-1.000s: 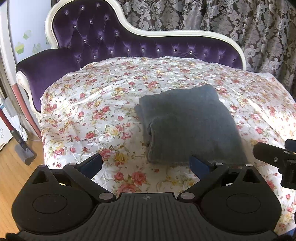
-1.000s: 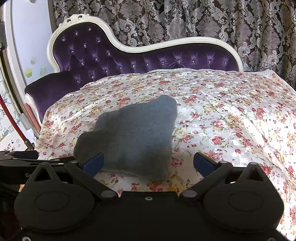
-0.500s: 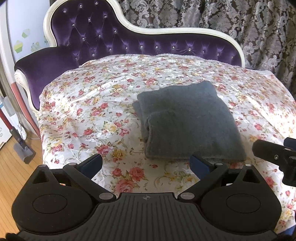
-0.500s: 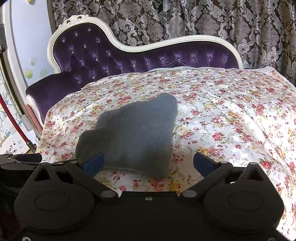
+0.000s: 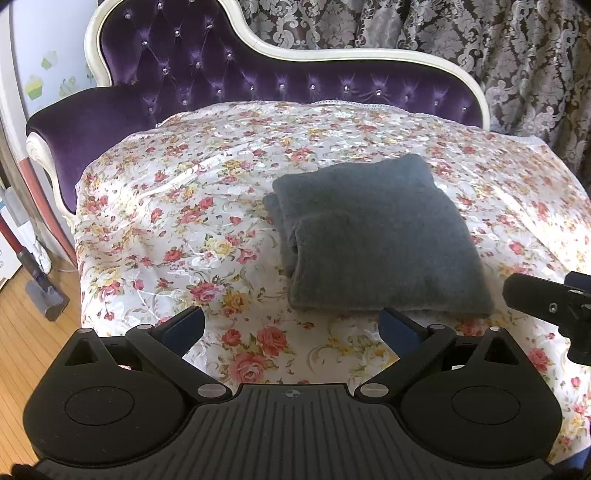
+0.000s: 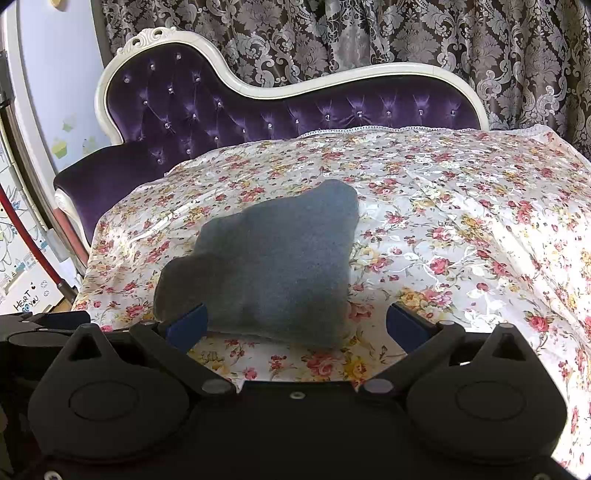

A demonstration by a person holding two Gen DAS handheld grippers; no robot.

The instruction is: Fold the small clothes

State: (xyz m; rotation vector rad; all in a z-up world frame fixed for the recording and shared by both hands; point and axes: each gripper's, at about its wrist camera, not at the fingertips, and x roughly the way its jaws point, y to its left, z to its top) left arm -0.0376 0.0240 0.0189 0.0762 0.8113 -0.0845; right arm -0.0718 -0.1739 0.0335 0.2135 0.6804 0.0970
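Fingers (image 5: 184,326) spread, empty — folded grey garment (image 5: 373,236); layered edge only left view.

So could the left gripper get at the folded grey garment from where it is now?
Probably yes: the left gripper is open, the folded grey garment lies just ahead on the floral cover, nothing between.

Purple tufted sofa (image 5: 258,85) before damask curtains (image 6: 369,33).

The right gripper (image 5: 576,295) is cut off by the right edge of the left wrist view, so its fingers are out of sight. The folded grey cloth (image 6: 273,266) hides its own underside and inner layers. The floral cover (image 6: 461,229) hides the sofa seat beneath.
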